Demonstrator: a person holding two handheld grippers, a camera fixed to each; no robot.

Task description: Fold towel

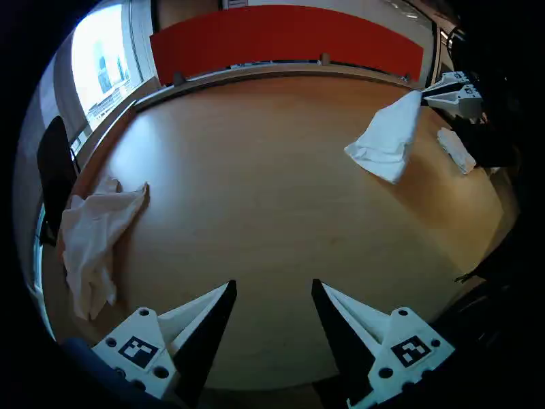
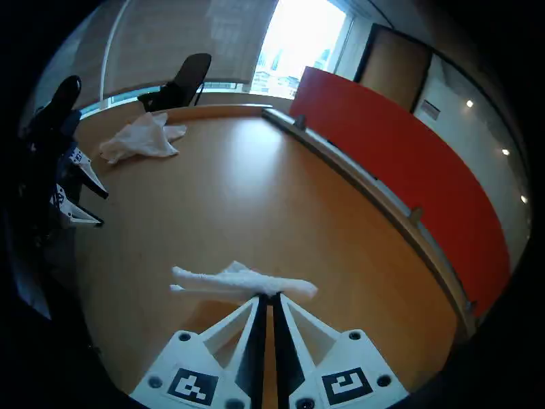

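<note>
Right gripper [image 2: 269,300] was clamped on the white towel [image 1: 388,136], which hung from its tips over the wooden table [image 1: 259,191]; left gripper [image 1: 272,300] was wide open and empty.
The hand behind the right gripper was lost in shadow, and a small white cloth [image 1: 456,150] beside it was hard to make out. A crumpled cloth [image 1: 92,238] lay at the table edge. Red partition [image 1: 286,34] and bright window [image 1: 102,61] behind.

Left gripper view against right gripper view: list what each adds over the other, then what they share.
Left gripper view: a small white cloth lying on the wooden table beside the held towel.
Right gripper view: a brown door and ceiling lights.
Shared: the table, red partition, crumpled towel by the chair, the open left claw, and the right claw shut on the held towel.
</note>
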